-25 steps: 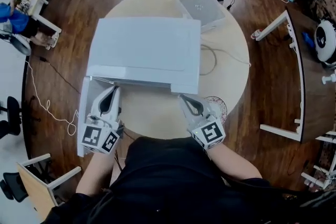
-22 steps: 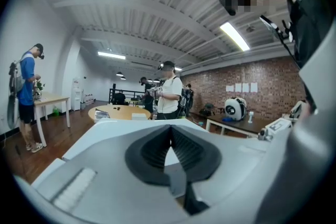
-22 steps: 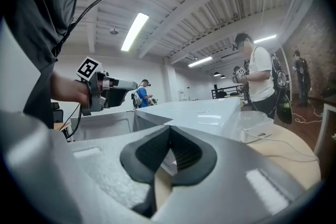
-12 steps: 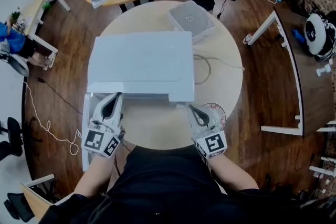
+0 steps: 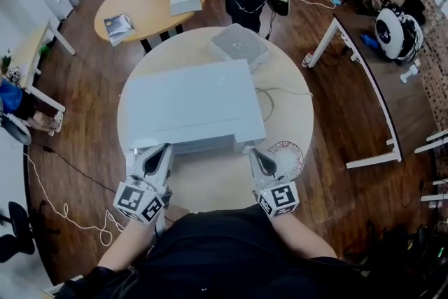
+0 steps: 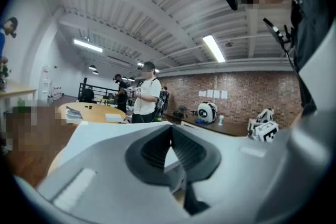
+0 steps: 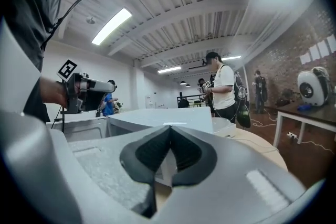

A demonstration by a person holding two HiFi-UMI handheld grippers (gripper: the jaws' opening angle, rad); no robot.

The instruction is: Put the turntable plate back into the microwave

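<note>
Your left gripper [image 5: 159, 150] and right gripper [image 5: 257, 155] are clenched empty; open the right and pinch the rim of the turntable plate [image 5: 290, 153]

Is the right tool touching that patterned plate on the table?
Cannot tell. In the head view the right tool overlaps the edge of the plate, height unclear; its own view shows shut jaws, no plate.
</note>
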